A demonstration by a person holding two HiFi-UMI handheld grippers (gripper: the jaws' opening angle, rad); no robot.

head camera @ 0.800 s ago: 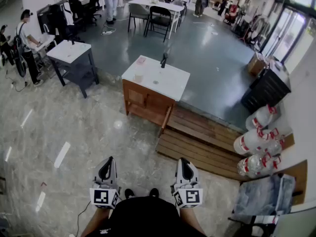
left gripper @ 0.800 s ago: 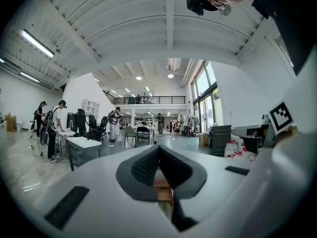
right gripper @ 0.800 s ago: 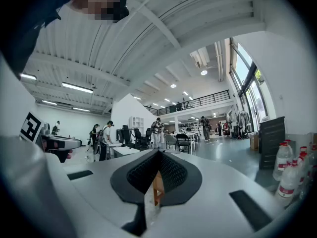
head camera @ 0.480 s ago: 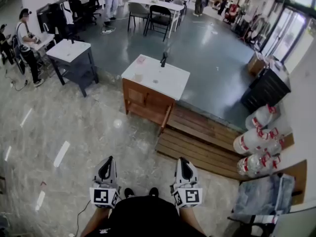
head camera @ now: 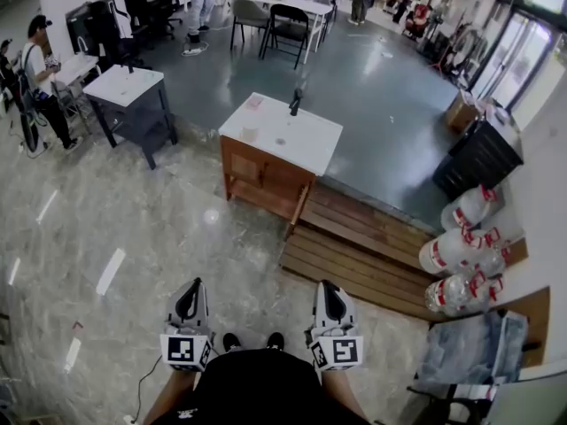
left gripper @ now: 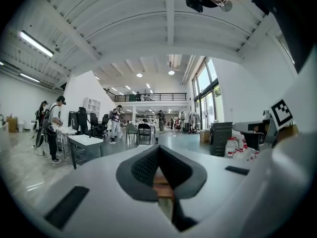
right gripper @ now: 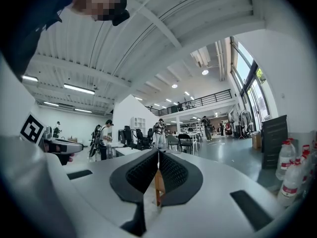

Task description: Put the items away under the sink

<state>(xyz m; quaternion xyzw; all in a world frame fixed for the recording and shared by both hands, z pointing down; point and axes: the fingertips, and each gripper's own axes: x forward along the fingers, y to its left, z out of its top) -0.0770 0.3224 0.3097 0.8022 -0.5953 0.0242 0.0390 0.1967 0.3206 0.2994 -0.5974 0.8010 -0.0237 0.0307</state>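
A wooden sink cabinet (head camera: pixel 266 177) with a white top and a black faucet (head camera: pixel 293 104) stands some way ahead on the floor. Small items lie on its top: a pale cup-like thing (head camera: pixel 249 135) and a pink item (head camera: pixel 253 105). My left gripper (head camera: pixel 189 284) and right gripper (head camera: pixel 326 288) are held level close to my body, far short of the cabinet. In the left gripper view the left gripper's (left gripper: pixel 158 148) dark pads meet with nothing between them. The right gripper (right gripper: pixel 158 152) is likewise shut and empty.
A low wooden platform (head camera: pixel 363 246) lies right of the cabinet. Several water jugs (head camera: pixel 461 255) and a black cabinet (head camera: pixel 478 158) line the right wall. A white table (head camera: pixel 124 89) and a person (head camera: pixel 40 69) are at the left, with chairs and a table (head camera: pixel 283 11) further back.
Both grippers keep their place by my body and stay shut. The head view has drifted slightly, and the person at the left has shifted a little.
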